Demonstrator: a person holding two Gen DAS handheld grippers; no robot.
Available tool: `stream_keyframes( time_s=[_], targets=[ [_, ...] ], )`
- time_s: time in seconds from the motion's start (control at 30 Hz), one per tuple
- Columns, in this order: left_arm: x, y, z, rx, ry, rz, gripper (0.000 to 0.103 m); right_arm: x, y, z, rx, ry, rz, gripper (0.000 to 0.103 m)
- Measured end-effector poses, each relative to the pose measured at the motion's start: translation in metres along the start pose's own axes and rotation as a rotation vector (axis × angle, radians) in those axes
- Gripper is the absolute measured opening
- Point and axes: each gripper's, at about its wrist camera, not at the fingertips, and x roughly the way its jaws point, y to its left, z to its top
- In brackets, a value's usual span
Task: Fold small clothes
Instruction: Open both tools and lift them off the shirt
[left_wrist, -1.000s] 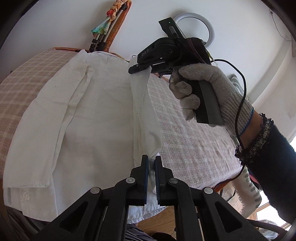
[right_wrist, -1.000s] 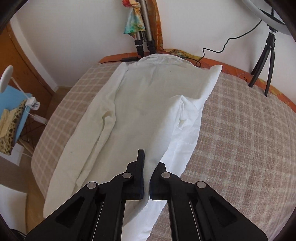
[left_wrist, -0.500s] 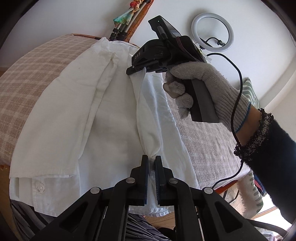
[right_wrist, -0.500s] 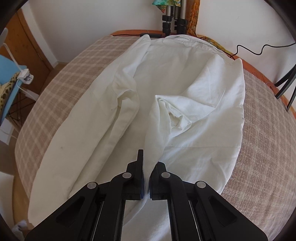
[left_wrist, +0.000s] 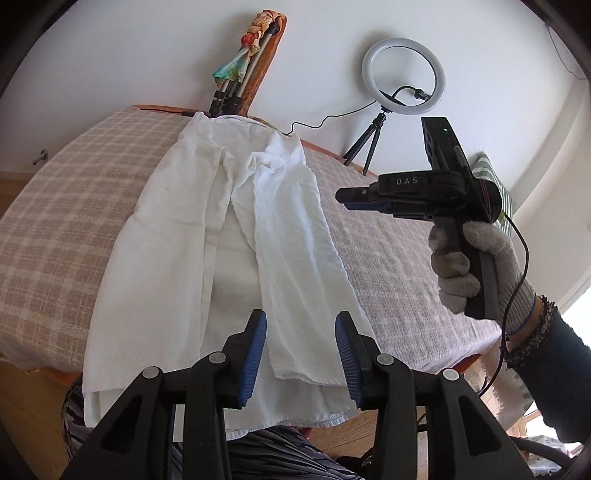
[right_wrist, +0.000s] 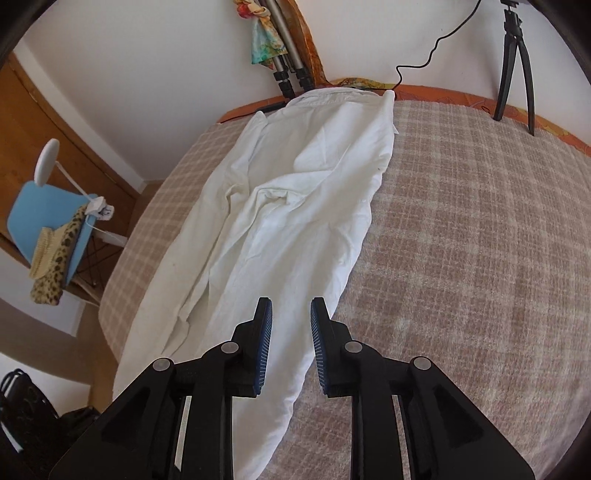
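A white shirt (left_wrist: 177, 236) lies lengthwise on the checked bed (left_wrist: 59, 229), its right side folded over onto the middle (left_wrist: 295, 236). My left gripper (left_wrist: 301, 332) is open and empty above the shirt's near hem. My right gripper (right_wrist: 290, 325) is open and empty above the folded right edge of the shirt (right_wrist: 295, 221). It also shows in the left wrist view (left_wrist: 343, 197), held in a gloved hand to the right of the shirt, above the bed.
A ring light on a small tripod (left_wrist: 402, 74) and a folded tripod with a colourful cloth (left_wrist: 240, 62) stand at the far wall. A cable (right_wrist: 424, 66) lies by the bed's far edge. A blue chair (right_wrist: 48, 218) stands left of the bed.
Both grippers let go of the shirt's right edge and opened. The folded side now lies flat on the shirt. The right gripper has pulled away to the right.
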Motion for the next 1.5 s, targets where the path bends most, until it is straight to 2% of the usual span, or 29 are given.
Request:
stream_keyframes(
  time_s=[0.1,0.2,0.37,0.5,0.53,0.63,0.7,0.8,0.87,1.0,1.23,1.27,1.3,1.4,1.5],
  targets=[
    [0.015,-0.004,0.008,0.017,0.016,-0.017,0.038,0.003,0.006,-0.023,-0.002,-0.022,0.057,0.020],
    [0.034,-0.019,0.013,0.102,0.044,-0.034,0.037,0.014,0.014,-0.033,-0.040,-0.018,0.064,0.020],
    [0.066,-0.042,0.007,0.236,0.115,-0.067,0.034,0.041,0.008,-0.044,-0.048,0.086,-0.009,0.017],
    [0.089,-0.051,-0.006,0.279,0.177,-0.089,0.034,0.035,-0.002,-0.041,-0.023,0.123,0.037,0.016],
    [0.094,-0.051,-0.009,0.288,0.190,-0.095,0.034,0.031,-0.004,-0.036,-0.034,0.119,0.038,0.017],
    [0.099,-0.054,-0.017,0.319,0.198,-0.082,0.034,0.015,-0.017,-0.010,-0.042,0.032,0.039,0.020],
    [0.099,-0.054,-0.017,0.327,0.201,-0.085,0.034,0.012,-0.034,0.017,0.013,-0.023,0.069,0.029],
    [0.101,-0.053,-0.016,0.322,0.208,-0.088,0.034,0.023,-0.069,0.065,0.103,-0.112,0.092,0.033],
    [0.101,-0.054,-0.016,0.326,0.210,-0.082,0.034,0.039,-0.088,0.095,0.139,-0.132,0.099,0.034],
    [0.101,-0.053,-0.014,0.324,0.218,-0.087,0.034,0.075,-0.115,0.138,0.196,-0.142,0.057,0.037],
    [0.100,-0.049,-0.013,0.305,0.231,-0.101,0.035,0.109,-0.133,0.166,0.245,-0.157,0.107,0.037],
    [0.100,-0.049,-0.013,0.305,0.232,-0.102,0.036,0.113,-0.134,0.167,0.254,-0.154,0.126,0.026],
    [0.100,-0.049,-0.013,0.307,0.233,-0.104,0.036,0.115,-0.135,0.167,0.259,-0.152,0.139,0.005],
    [0.100,-0.050,-0.014,0.312,0.235,-0.106,0.036,0.112,-0.135,0.173,0.244,-0.167,0.112,0.002],
    [0.100,-0.051,-0.017,0.318,0.227,-0.105,0.036,0.117,-0.141,0.180,0.249,-0.145,-0.033,0.001]
  ],
)
